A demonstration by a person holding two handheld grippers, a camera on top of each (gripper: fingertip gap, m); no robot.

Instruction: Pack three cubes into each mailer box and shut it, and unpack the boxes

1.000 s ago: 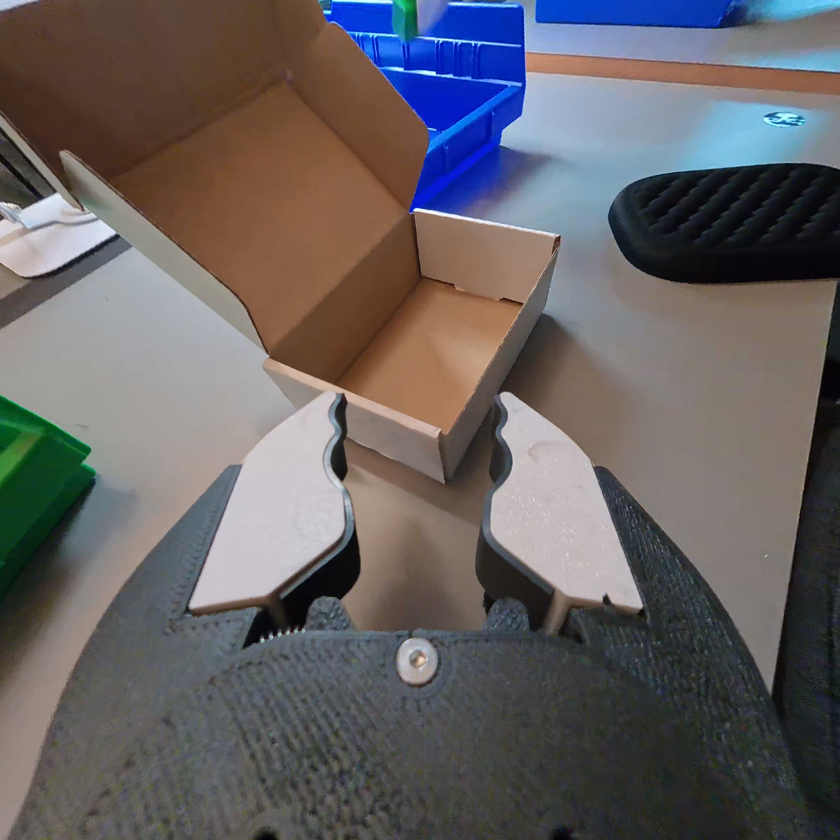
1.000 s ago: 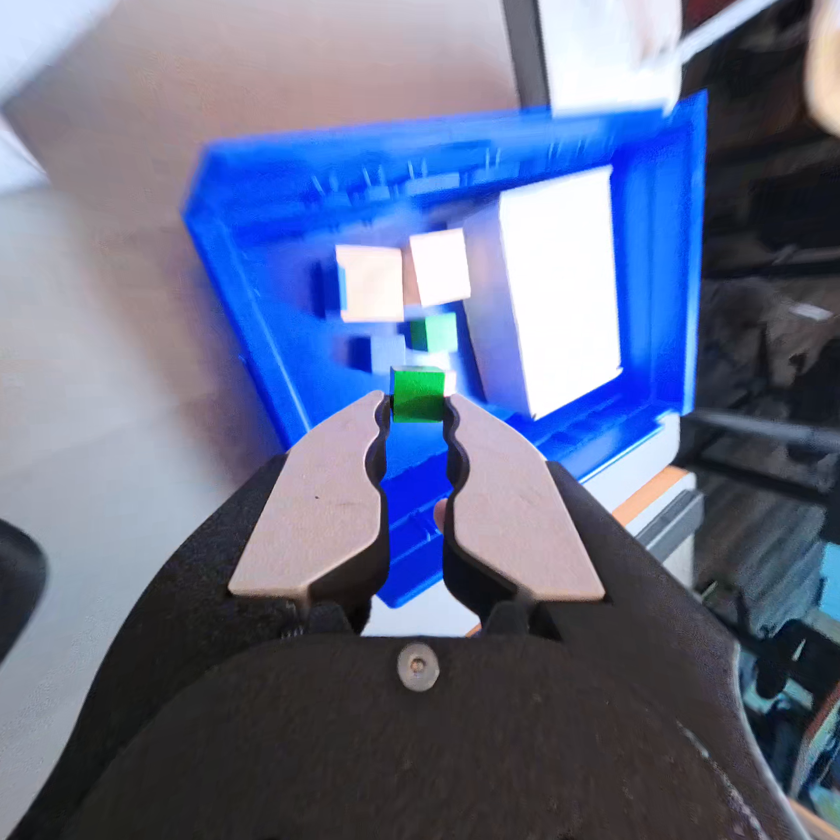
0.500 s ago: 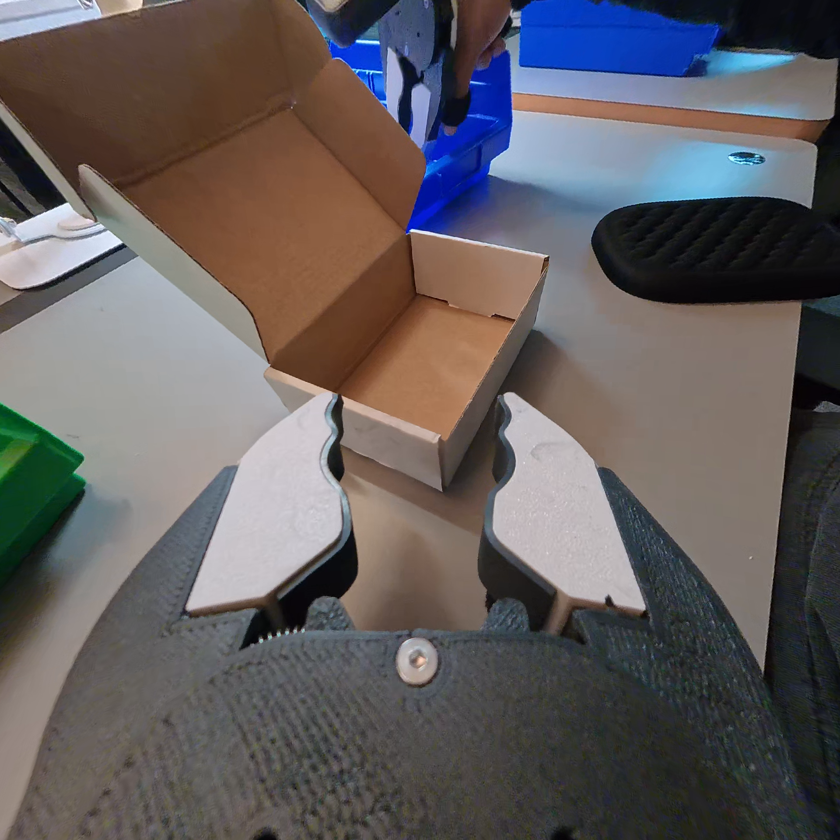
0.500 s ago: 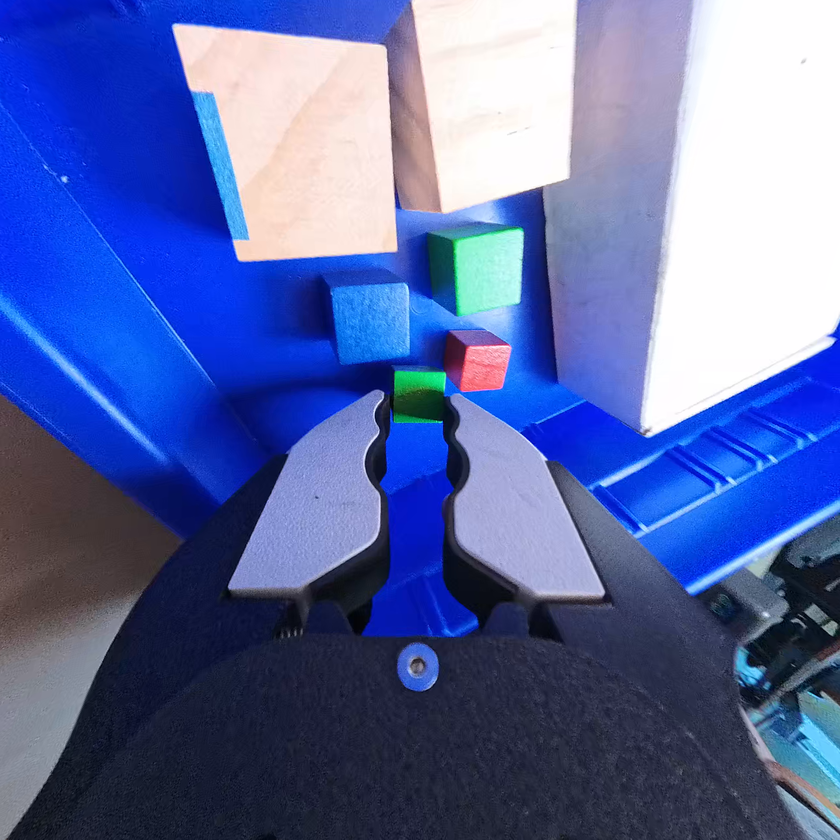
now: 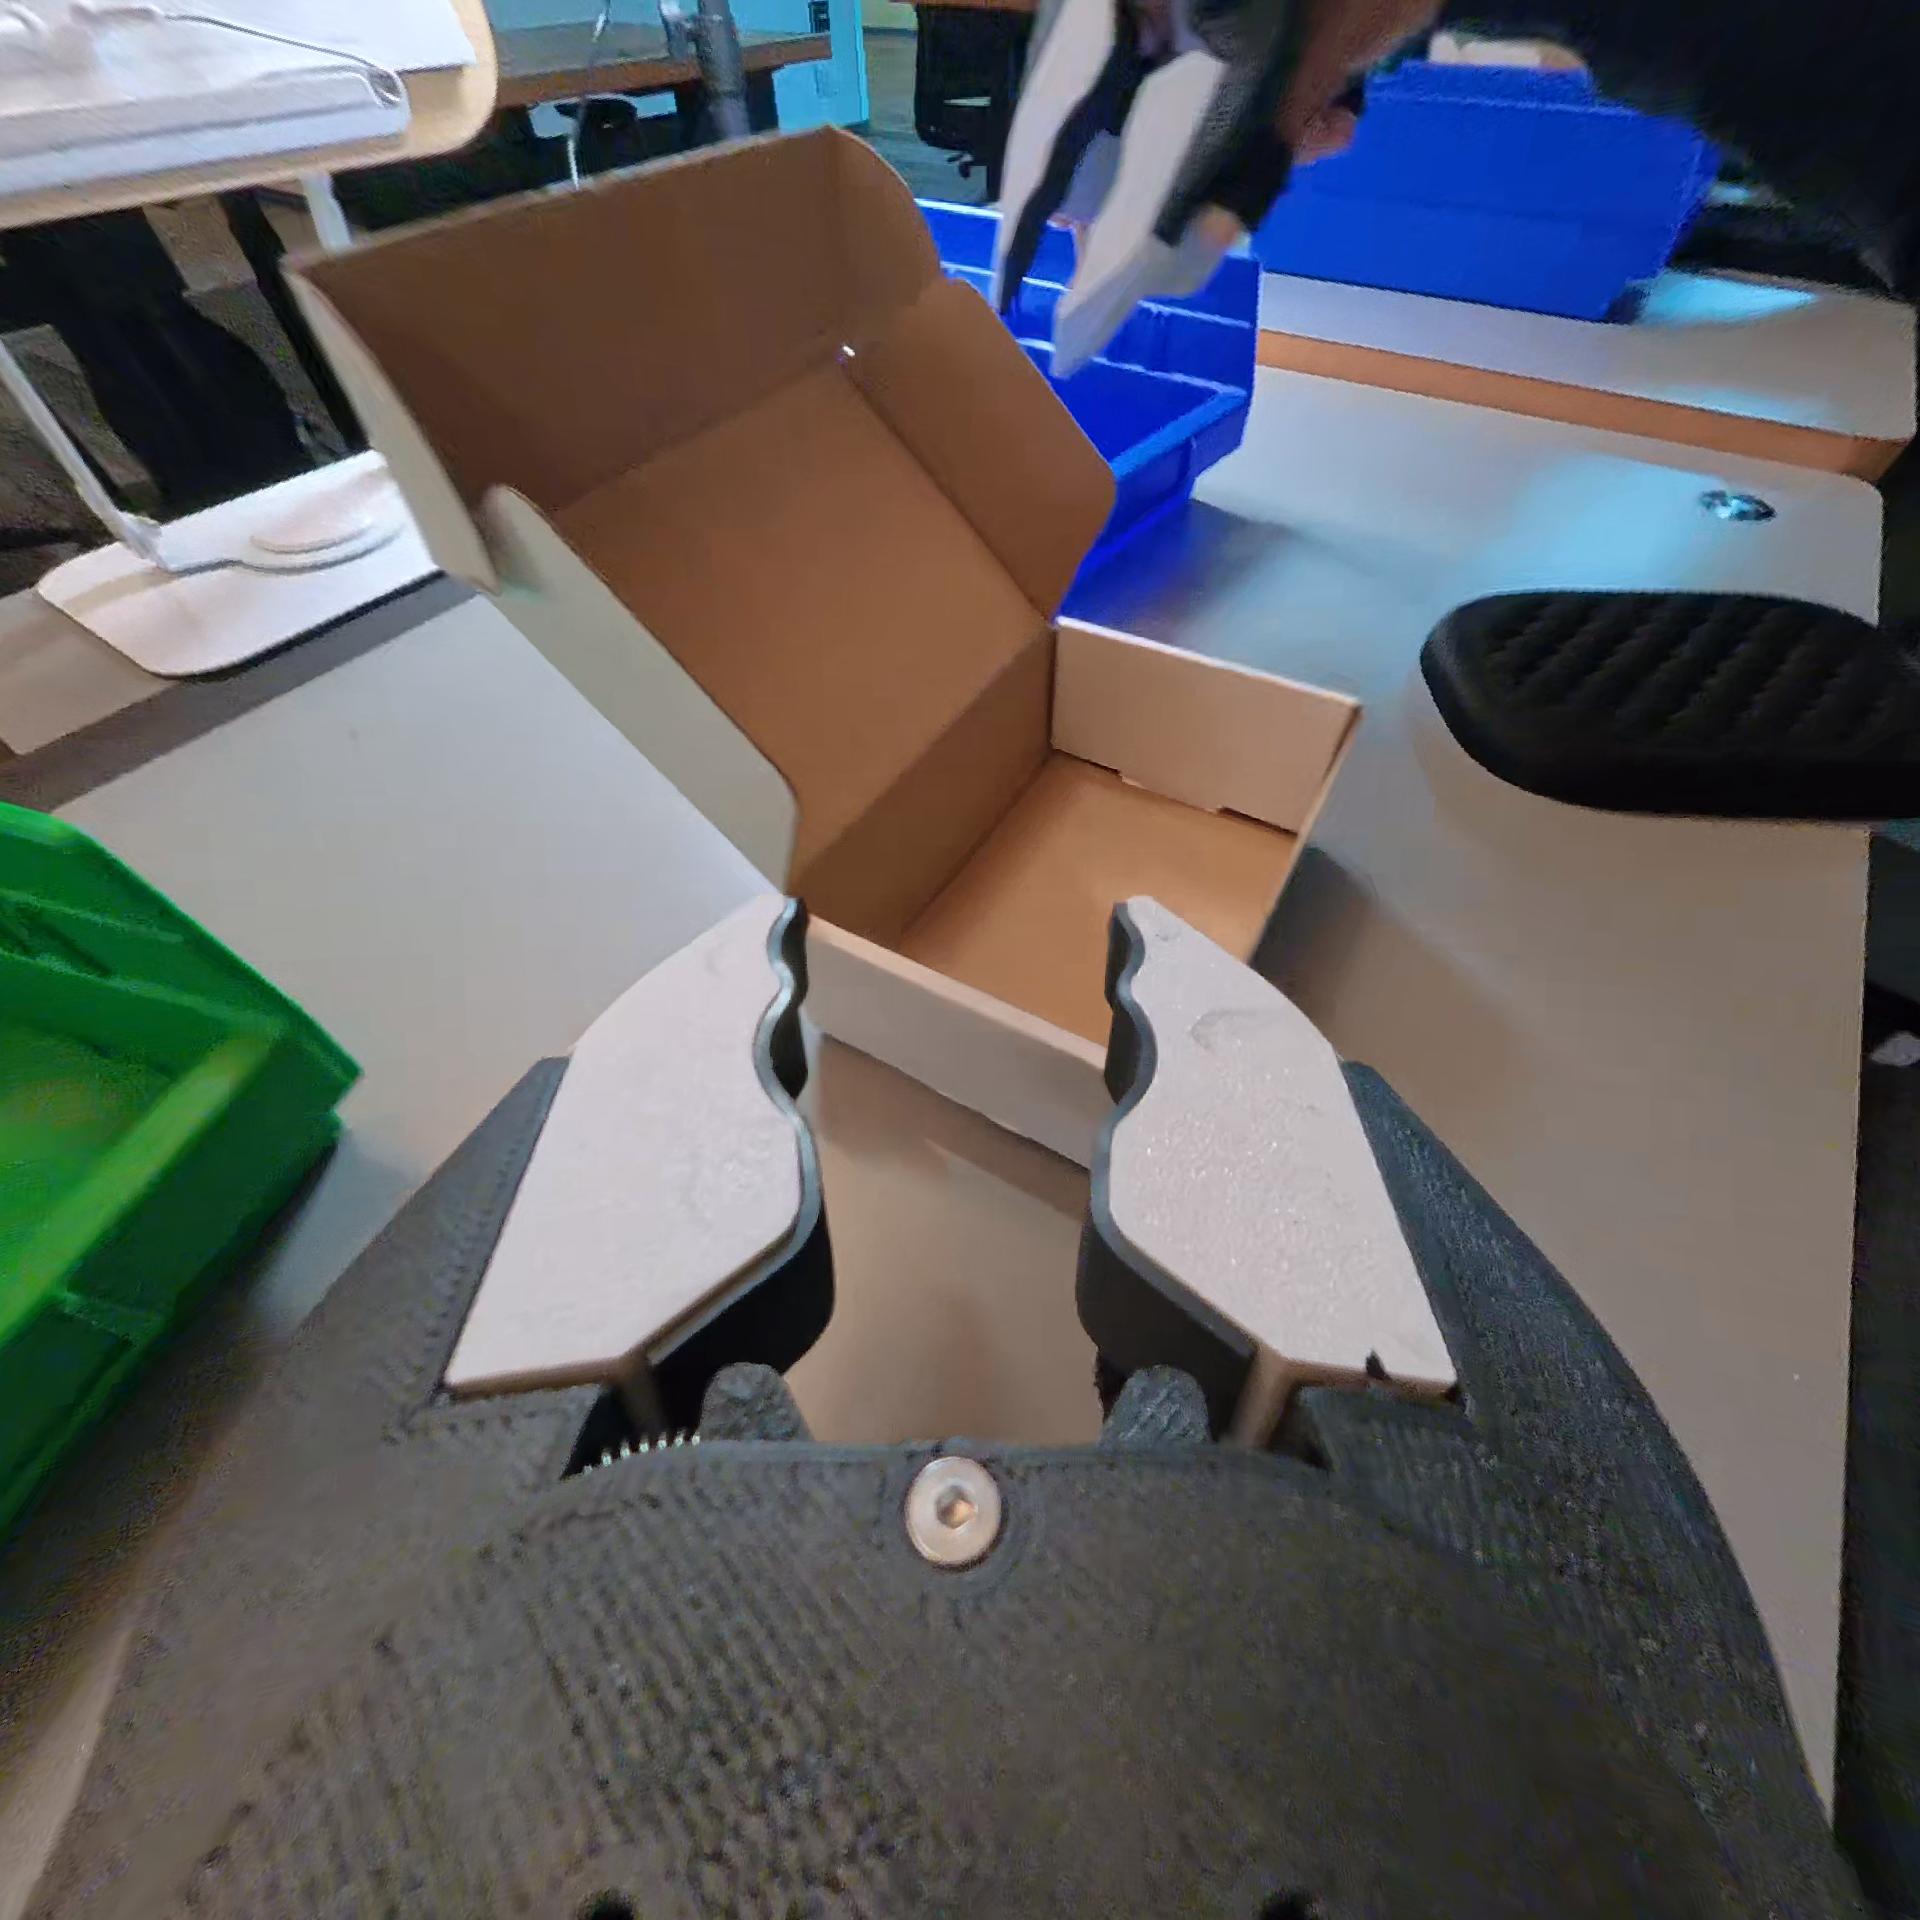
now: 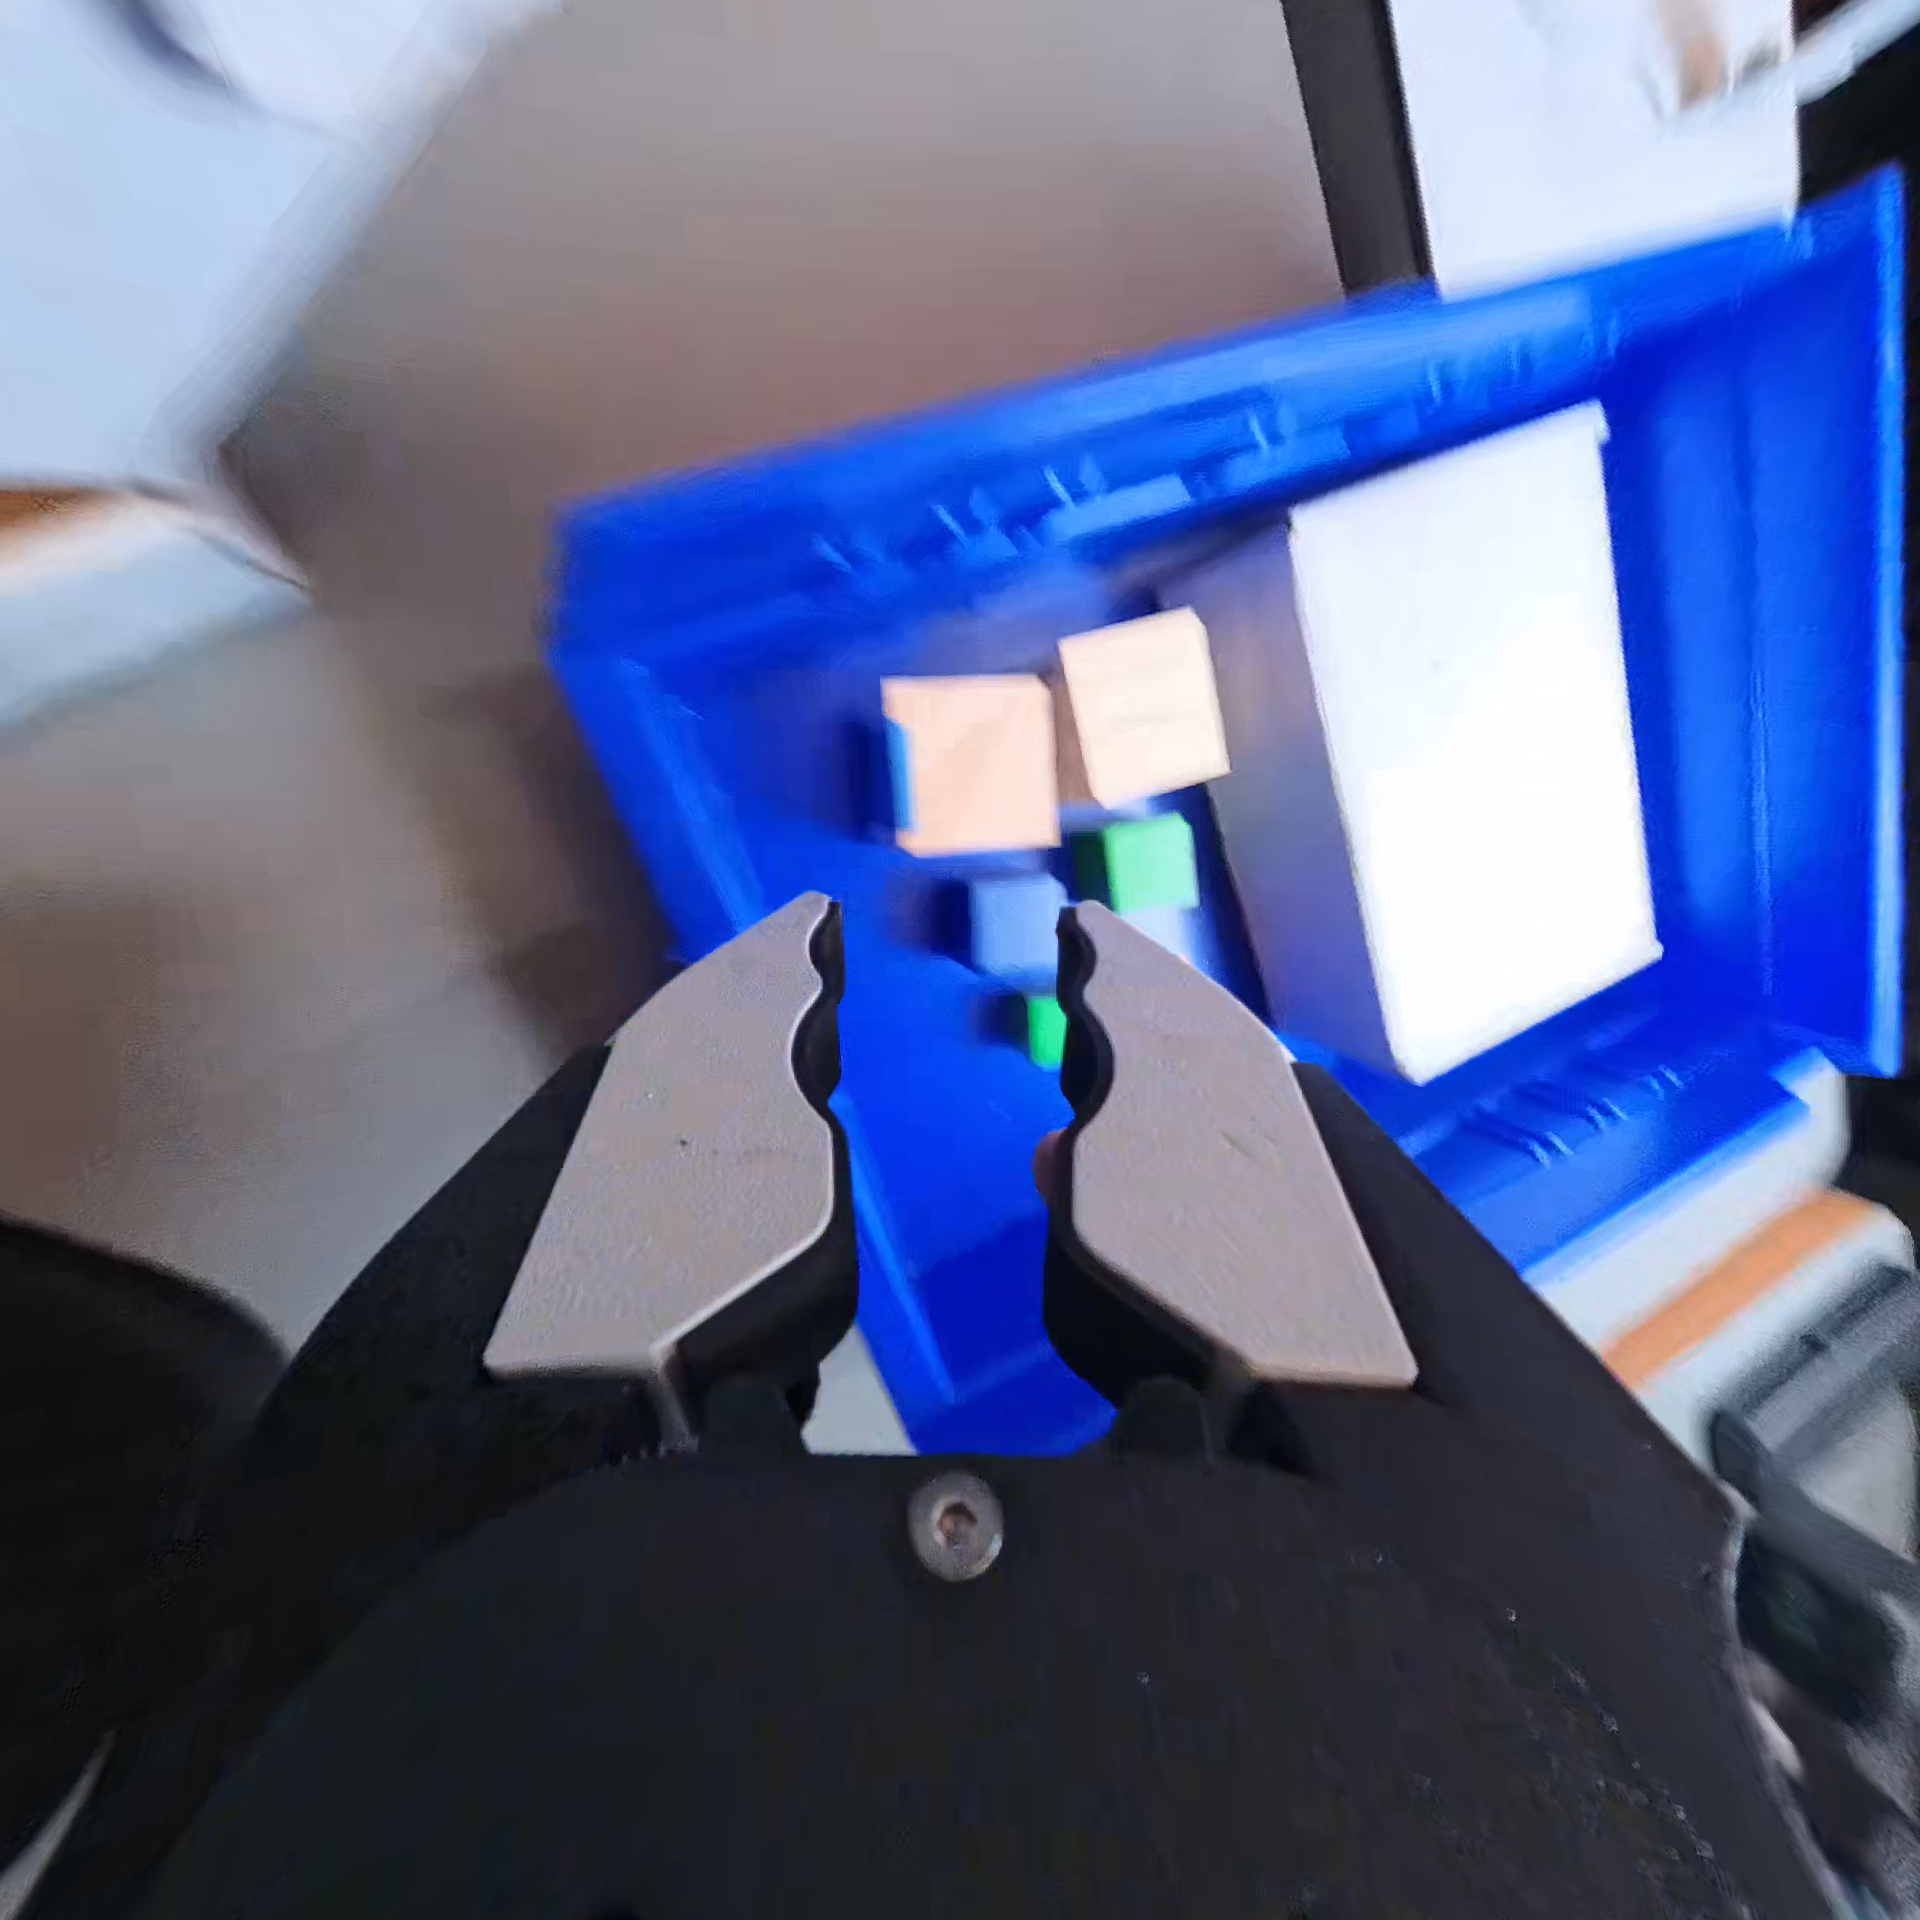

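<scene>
The mailer box sits on the grey counter just ahead of the left claw, its near front wall showing between the two spread fingers. It lies turned at an angle, one bottom corner nearest the claw, its long axis running from near left to far right. The lid stands up and leans back to the far left of the claw, brown inside facing us; the tray holds nothing. The left claw is released, gripping nothing. A green bin is off to its left, a black padded rest to its right.

Beyond the lid, the right claw hangs over the blue bin. In its own view the right claw is released and empty, fingers apart above the bin. Ahead of its tips lie two pale wooden cubes, a green cube, a blue cube and a small green cube close by the right finger; a white box fills the bin to the right. This view is smeared by motion.

Half a second ago the right claw was clenched on the small green cube, low in the bin; now that cube lies loose on the bin floor and the claw is higher. The red cube seen then is not visible now. The left claw has edged closer to the box
</scene>
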